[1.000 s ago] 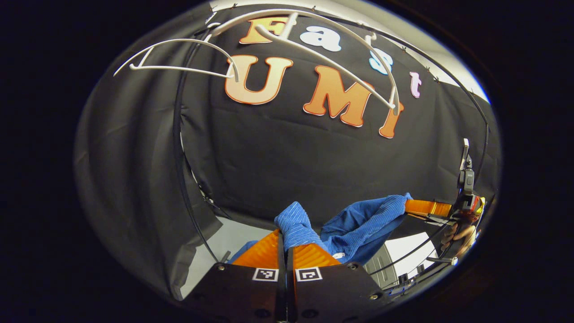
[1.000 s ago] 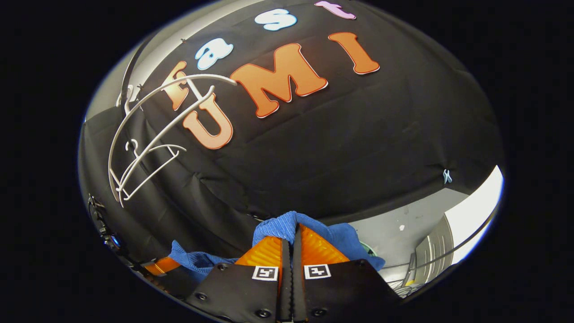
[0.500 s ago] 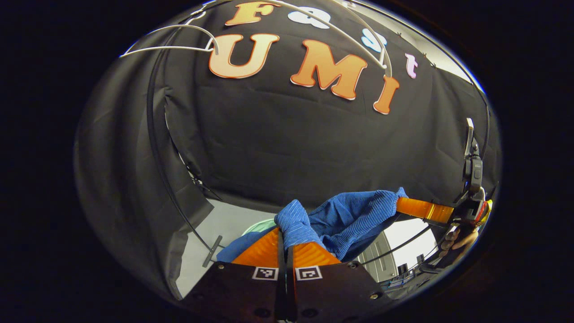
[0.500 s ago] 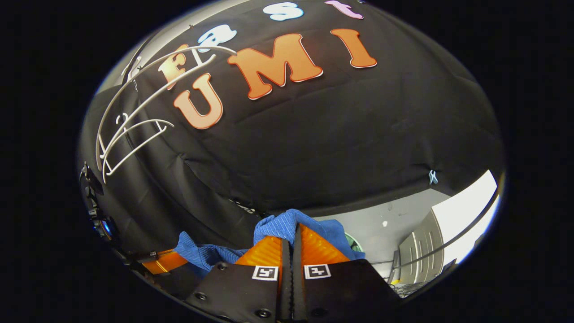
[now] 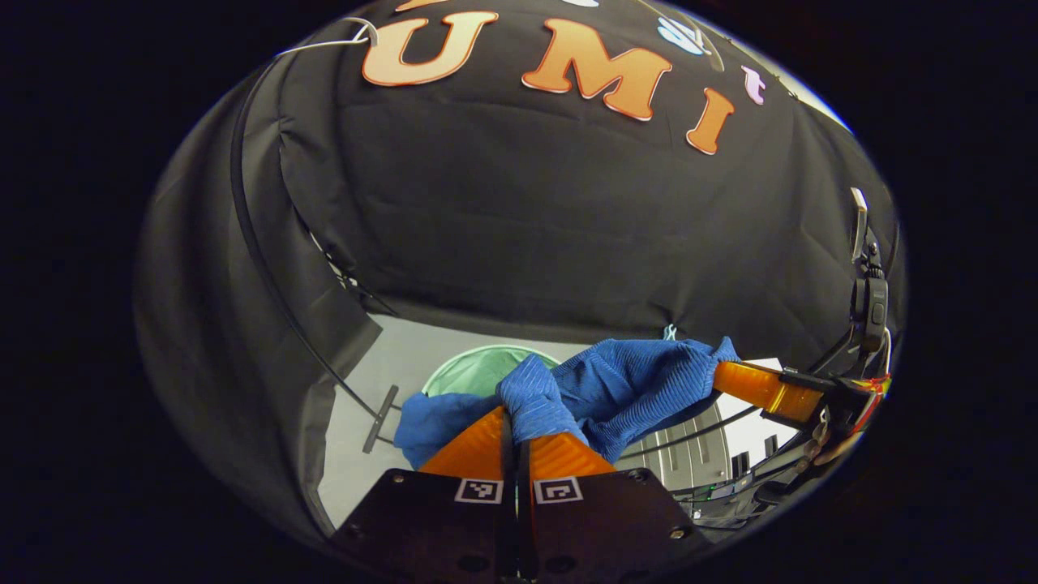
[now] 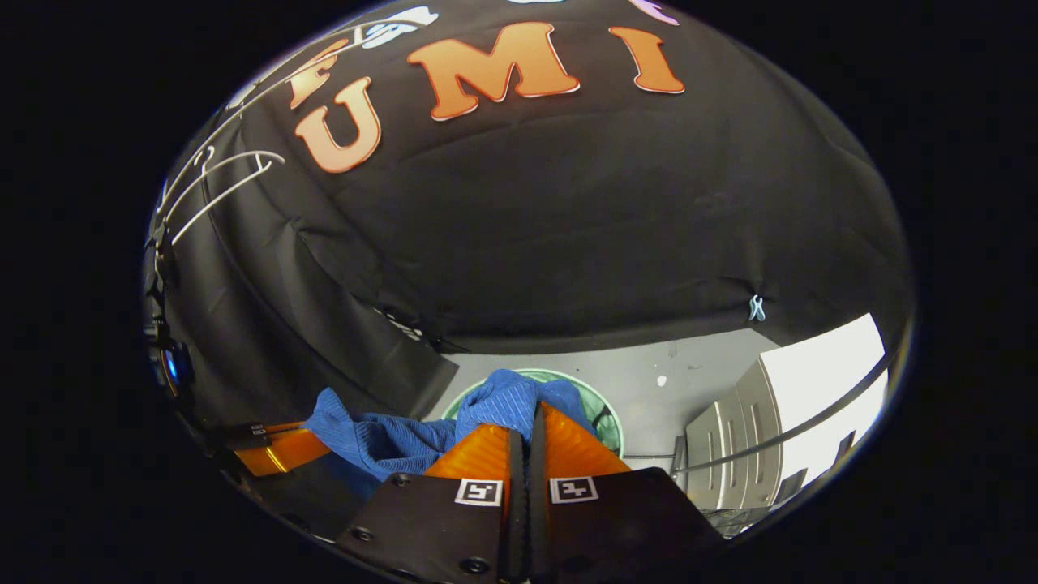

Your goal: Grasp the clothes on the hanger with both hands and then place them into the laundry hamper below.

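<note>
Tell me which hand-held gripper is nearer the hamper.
Hard to tell; perhaps the right. The right hand-held gripper sits directly over the hamper rim. The left hand-held gripper is just short of it, hamper ahead. Both clamp the cloth.

1. Black cloth wall [image 6: 568, 219] covers the back of the booth, creased, with a seam fold down its left part.
2. A second black cloth panel [image 5: 219, 324] hangs at the left, edged by a thin dark cable [image 5: 268, 276].
3. Pale grey floor [image 6: 697, 389] below the cloth's lower edge.
4. Small pale clip [image 6: 757, 307] pinned near the cloth's lower right edge.
5. White cabinet [image 6: 746, 438] with vertical grooves stands at lower right, brightly lit.
</note>
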`<action>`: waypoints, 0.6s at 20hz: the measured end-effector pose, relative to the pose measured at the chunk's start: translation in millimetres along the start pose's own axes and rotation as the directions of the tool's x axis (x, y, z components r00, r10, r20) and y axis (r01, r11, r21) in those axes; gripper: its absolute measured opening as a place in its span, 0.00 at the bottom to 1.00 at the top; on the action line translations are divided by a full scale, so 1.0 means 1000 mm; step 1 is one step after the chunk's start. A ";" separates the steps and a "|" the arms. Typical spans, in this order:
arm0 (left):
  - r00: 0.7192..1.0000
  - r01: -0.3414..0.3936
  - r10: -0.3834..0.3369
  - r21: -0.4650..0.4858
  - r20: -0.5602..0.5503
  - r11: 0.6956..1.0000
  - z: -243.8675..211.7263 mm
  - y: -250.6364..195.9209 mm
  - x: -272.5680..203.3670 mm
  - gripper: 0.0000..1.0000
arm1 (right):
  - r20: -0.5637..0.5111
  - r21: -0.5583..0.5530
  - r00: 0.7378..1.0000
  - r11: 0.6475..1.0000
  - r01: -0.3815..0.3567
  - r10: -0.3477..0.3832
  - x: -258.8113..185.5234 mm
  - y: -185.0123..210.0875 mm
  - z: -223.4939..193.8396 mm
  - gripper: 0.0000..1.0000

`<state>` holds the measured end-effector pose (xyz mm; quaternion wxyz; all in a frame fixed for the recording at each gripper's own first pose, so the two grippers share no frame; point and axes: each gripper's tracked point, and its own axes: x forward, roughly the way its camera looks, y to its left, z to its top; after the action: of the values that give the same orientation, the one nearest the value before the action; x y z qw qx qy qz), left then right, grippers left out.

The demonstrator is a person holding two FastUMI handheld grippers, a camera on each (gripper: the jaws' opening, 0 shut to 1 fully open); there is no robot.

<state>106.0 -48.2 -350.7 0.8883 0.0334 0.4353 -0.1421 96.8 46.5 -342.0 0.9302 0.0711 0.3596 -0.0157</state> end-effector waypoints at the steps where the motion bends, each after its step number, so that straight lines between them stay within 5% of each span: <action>1: 1.000 0.000 0.000 0.000 -0.018 1.000 -0.004 0.001 0.005 0.01 | -0.021 -0.011 1.000 1.000 0.012 -0.013 0.005 -0.003 -0.010 0.08; 12: 0.973 -0.020 0.022 0.011 -0.228 1.000 -0.052 0.014 0.055 0.01 | -0.242 -0.047 0.965 0.995 0.091 -0.100 0.060 -0.019 -0.086 0.08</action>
<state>102.7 -37.9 -426.9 0.8338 0.0579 0.5334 -0.1299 82.6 41.1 -447.3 0.8782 0.0384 0.4746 -0.0451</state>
